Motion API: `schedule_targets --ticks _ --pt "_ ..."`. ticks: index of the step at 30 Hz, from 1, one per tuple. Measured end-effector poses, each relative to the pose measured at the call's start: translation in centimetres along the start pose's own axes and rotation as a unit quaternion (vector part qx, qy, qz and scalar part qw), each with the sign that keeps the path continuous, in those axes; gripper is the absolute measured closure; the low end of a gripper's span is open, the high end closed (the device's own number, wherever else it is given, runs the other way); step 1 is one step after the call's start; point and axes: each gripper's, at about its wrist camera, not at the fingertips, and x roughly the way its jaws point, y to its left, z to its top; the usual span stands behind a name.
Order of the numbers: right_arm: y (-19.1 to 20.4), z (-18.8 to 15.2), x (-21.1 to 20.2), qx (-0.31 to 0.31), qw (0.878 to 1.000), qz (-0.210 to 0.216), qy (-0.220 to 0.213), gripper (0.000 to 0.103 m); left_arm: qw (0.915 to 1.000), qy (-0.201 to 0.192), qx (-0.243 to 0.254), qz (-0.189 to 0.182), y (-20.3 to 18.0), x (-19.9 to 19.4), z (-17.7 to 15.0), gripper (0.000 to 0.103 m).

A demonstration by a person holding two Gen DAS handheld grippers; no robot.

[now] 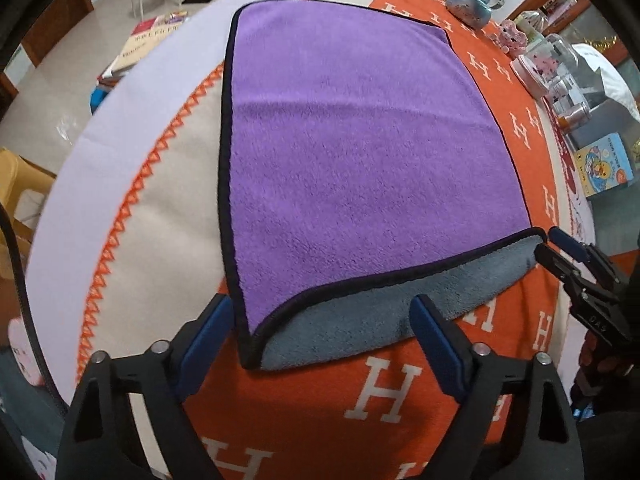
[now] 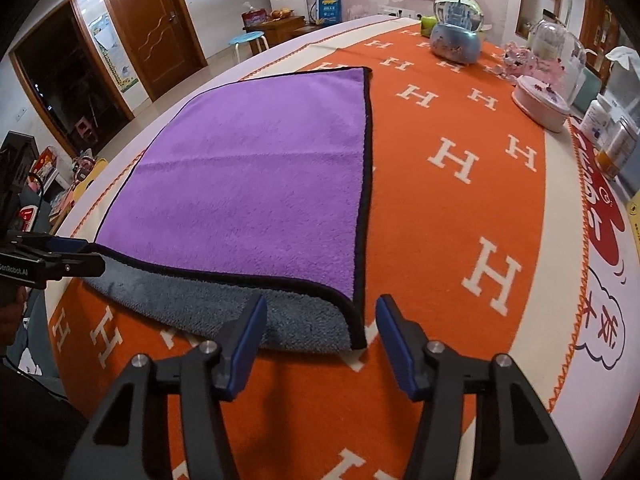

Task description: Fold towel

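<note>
A purple towel (image 1: 360,160) with a black hem lies flat on the orange blanket; its near edge is curled up and shows the grey underside (image 1: 360,320). My left gripper (image 1: 324,320) is open, its fingers either side of the towel's near left corner. My right gripper (image 2: 322,320) is open around the near right corner of the towel (image 2: 248,168). Each gripper shows at the edge of the other's view, the right one (image 1: 560,248) and the left one (image 2: 72,252), both at the towel's near edge.
The orange blanket (image 2: 460,200) with white H letters covers the table. A snow globe (image 2: 456,32), a pink lidded box (image 2: 540,100), jars and bottles stand along the far right. A blue stool (image 2: 248,40) and doors are beyond the table.
</note>
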Motion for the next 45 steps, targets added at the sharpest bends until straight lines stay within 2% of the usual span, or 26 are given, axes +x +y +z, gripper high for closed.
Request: schedule_targets --ticks 2,6,8,10,14,20,21,24,28,36,45 --pt "0.0 0.0 0.2 -0.001 1.0 0.002 0.005 0.054 1.0 -0.002 -0.001 0.0 -0.1 0.1 -0.1 0.021" --pt "0.1 -0.1 0.2 -0.005 1.0 0.002 0.011 0.064 0.9999 -0.001 -0.001 -0.01 -0.3 -0.1 -0.1 0.037" --pt "0.2 -0.2 0.0 -0.009 1.0 -0.001 0.011 0.068 0.9999 0.0 -0.003 -0.012 -0.4 -0.1 -0.1 0.039" --pt "0.1 -0.2 -0.1 -0.007 1.0 0.0 0.01 0.074 0.9999 0.001 -0.002 -0.011 -0.4 -0.2 -0.2 0.047" --pt "-0.1 -0.4 -0.4 -0.009 1.0 -0.005 0.013 0.081 0.9999 0.0 -0.007 -0.011 0.2 -0.5 -0.6 0.055" --pt "-0.3 -0.6 -0.3 -0.011 1.0 -0.018 0.022 0.091 1.0 0.0 -0.007 0.004 0.8 -0.6 -0.9 0.075" --pt "-0.4 -0.6 -0.3 -0.01 0.999 -0.021 0.023 0.095 0.9999 0.0 -0.008 0.006 0.9 -0.7 -0.9 0.08" --pt "-0.6 -0.7 -0.2 -0.009 0.999 -0.019 0.026 0.098 0.9999 -0.005 -0.011 0.008 1.4 -0.8 -1.0 0.092" --pt "-0.7 -0.5 -0.4 -0.006 1.0 -0.014 0.023 0.098 1.0 -0.007 -0.003 0.006 1.4 -1.0 -1.2 0.097" --pt "-0.3 0.0 -1.6 -0.003 1.0 -0.02 0.012 0.098 0.9996 -0.017 0.022 0.001 0.9 -2.8 -1.0 0.099" --pt "0.3 2.3 -4.1 -0.003 0.999 -0.031 -0.026 0.098 0.9968 -0.061 0.051 -0.011 0.0 -8.1 1.2 0.099"
